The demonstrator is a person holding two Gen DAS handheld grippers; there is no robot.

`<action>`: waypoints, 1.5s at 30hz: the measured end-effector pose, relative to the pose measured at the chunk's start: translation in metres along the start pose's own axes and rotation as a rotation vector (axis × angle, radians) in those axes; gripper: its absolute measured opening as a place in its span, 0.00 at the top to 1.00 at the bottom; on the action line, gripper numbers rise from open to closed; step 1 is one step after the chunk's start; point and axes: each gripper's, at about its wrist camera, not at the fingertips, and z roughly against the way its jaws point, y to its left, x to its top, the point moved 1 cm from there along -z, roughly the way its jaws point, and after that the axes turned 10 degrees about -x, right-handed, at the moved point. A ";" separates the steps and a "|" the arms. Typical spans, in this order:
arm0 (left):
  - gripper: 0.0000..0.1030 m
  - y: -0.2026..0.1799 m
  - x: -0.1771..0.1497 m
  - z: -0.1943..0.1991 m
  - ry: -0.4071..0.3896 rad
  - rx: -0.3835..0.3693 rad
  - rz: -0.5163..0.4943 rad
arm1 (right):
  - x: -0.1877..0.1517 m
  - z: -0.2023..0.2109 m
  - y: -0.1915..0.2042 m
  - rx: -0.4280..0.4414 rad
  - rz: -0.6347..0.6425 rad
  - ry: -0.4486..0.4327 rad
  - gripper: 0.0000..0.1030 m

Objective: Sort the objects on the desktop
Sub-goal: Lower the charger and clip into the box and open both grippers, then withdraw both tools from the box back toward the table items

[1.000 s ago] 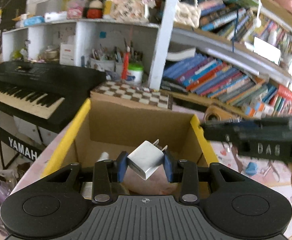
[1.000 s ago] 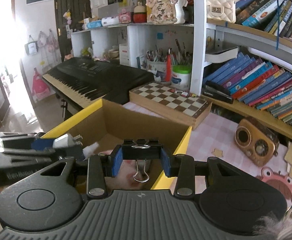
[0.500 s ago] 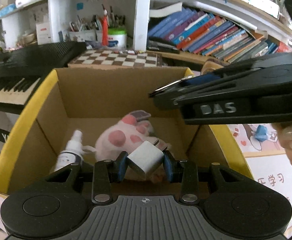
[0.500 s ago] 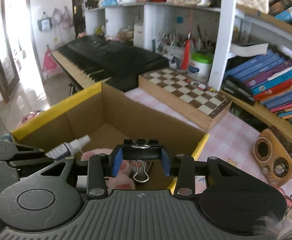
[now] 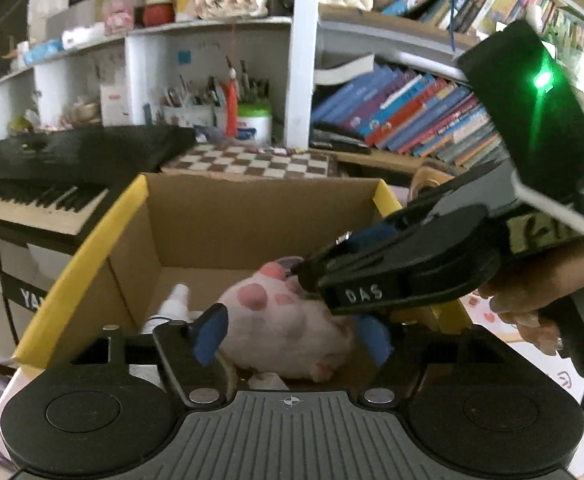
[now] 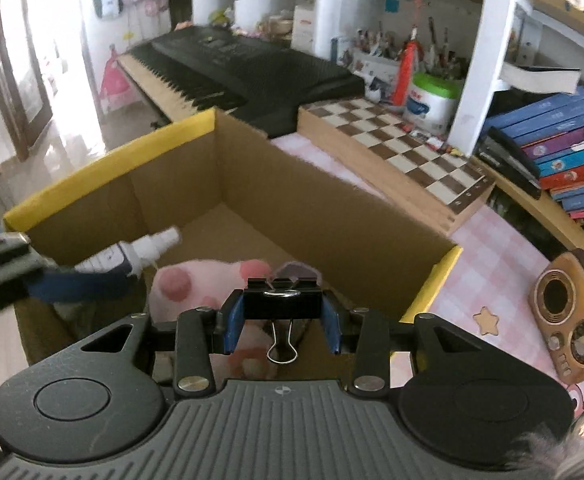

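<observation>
A cardboard box (image 5: 252, 216) with yellow rim flaps holds a pink plush toy (image 5: 284, 320) and a white spray bottle (image 5: 176, 300). My left gripper (image 5: 292, 336) hangs over the box, its jaws opening with nothing between the blue pads. A small white shape (image 5: 266, 380) just below them may be the charger. My right gripper (image 6: 283, 322) is shut on a black binder clip (image 6: 284, 300) above the plush toy (image 6: 196, 280). It reaches in from the right in the left wrist view, right gripper (image 5: 308, 268). The left gripper's pad (image 6: 76, 284) shows by the bottle (image 6: 140, 252).
A black keyboard (image 6: 244, 68) stands left of and behind the box (image 6: 292, 200). A wooden chessboard (image 6: 404, 152) lies behind the box. A brown retro radio (image 6: 572, 320) sits on the pink checked cloth at the right. Shelves with books (image 5: 412, 116) and pen pots line the back.
My left jaws have spread and the white charger has gone from between them. Both grippers have sunk toward the box. The right gripper still holds the clip.
</observation>
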 end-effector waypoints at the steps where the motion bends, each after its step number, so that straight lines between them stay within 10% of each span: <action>1: 0.26 0.000 -0.001 0.002 -0.004 0.005 0.001 | 0.000 -0.001 0.002 -0.002 0.020 0.007 0.64; 10: 0.21 0.001 -0.005 0.013 -0.022 0.016 -0.019 | 0.000 -0.009 0.013 -0.040 0.126 0.039 0.59; 45: 0.12 0.023 -0.042 0.116 -0.161 0.077 0.069 | -0.084 0.163 0.029 -0.319 -0.357 -0.164 0.49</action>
